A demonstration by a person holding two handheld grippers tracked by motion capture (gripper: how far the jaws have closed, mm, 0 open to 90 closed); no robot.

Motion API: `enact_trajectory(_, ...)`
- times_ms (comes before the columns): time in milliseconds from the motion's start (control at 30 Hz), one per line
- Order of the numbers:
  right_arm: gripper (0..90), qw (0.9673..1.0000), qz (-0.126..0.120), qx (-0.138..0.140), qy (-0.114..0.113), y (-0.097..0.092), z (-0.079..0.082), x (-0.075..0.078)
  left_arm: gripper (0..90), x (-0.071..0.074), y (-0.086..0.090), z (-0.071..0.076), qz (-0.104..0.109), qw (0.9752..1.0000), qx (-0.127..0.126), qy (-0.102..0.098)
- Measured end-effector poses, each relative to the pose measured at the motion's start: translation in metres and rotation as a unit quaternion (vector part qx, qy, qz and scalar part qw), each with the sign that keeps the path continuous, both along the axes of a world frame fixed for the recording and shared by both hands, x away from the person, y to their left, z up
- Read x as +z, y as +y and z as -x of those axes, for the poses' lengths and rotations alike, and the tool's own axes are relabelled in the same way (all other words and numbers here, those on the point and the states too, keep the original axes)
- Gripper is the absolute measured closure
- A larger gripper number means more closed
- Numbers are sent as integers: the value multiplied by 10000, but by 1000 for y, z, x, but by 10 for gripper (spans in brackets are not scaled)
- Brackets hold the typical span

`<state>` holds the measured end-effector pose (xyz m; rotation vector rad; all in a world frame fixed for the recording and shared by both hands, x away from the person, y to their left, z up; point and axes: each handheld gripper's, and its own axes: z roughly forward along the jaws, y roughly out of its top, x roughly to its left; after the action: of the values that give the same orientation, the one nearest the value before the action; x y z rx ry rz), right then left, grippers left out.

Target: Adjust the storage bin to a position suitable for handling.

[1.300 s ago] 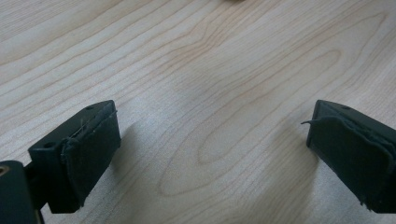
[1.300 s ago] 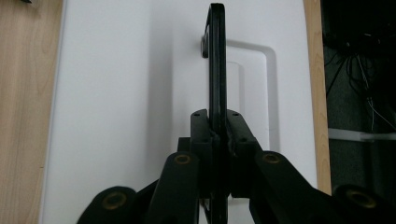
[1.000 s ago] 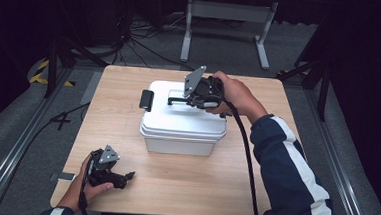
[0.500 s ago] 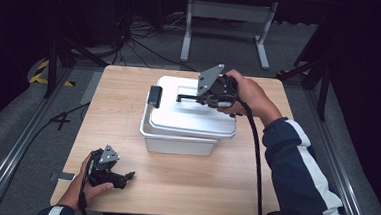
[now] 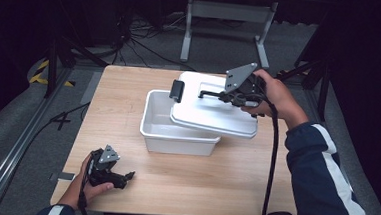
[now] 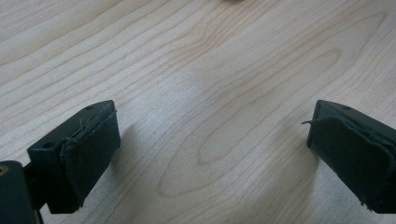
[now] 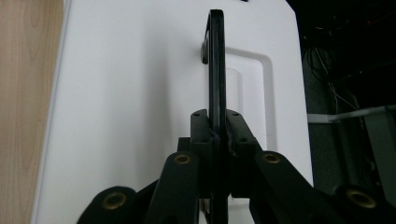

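Observation:
A white plastic bin (image 5: 164,128) stands in the middle of the wooden table (image 5: 213,189). Its white lid (image 5: 213,114) hangs tilted above the bin's right half, shifted right and back, so the bin's left part lies uncovered. My right gripper (image 5: 224,95) is shut on the lid's thin black handle (image 7: 217,70), which stands on edge between the jaws. A black clip (image 5: 176,90) hangs at the lid's left end. My left gripper (image 5: 126,176) rests open near the table's front left corner, its pads (image 6: 91,149) wide apart over bare wood.
A grey metal stand (image 5: 229,19) and cables lie on the dark floor beyond the table's far edge. A metal rail (image 5: 13,152) runs along the left side.
My right gripper has lifted the lid off the bin and carried it up and to the right. The bin's inside now shows. The left gripper has stayed put.

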<state>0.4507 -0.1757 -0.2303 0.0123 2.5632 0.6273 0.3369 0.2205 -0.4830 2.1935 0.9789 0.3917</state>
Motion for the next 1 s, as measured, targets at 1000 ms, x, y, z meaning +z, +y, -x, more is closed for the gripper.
enact_trajectory(1000, 841, 9982, -306, -512, -25, -89, 12, -4, 26, 1, 0, 0, -30, 10000, -26, 61)
